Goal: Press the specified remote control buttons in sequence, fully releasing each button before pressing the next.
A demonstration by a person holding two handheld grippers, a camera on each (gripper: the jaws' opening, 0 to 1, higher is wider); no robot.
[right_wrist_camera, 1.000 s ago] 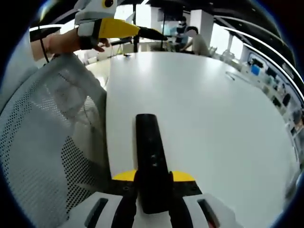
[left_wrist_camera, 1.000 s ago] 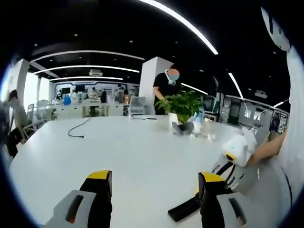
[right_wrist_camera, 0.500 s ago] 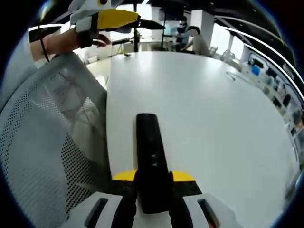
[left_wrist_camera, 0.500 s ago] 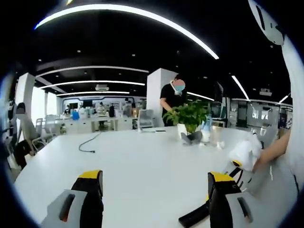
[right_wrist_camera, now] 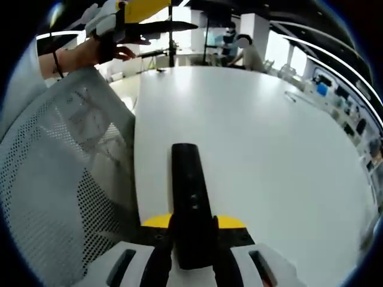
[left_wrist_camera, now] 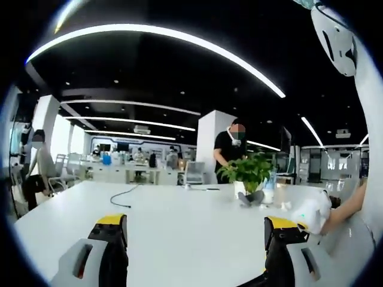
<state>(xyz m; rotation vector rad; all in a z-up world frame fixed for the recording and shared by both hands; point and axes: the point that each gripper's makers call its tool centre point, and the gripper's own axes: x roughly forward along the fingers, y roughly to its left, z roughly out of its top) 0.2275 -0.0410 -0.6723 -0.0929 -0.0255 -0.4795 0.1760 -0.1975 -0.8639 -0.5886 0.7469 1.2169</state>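
- Across the middle of the left gripper view we see the white table (left_wrist_camera: 179, 227) lying bare and wide ahead of the jaws, open for passage.
- Toward centre right, a potted plant (left_wrist_camera: 246, 173) stands on the far part of the table with a few small items beside it that we cannot make out.
- A dark cable (left_wrist_camera: 122, 196) trails on the top at centre left.
- In the right gripper view, a mesh chair back (right_wrist_camera: 60, 179) crowds the left side, close against the table edge.
- The remote control (right_wrist_camera: 190, 203) lies along the lower centre; the surface to the right of it is open.
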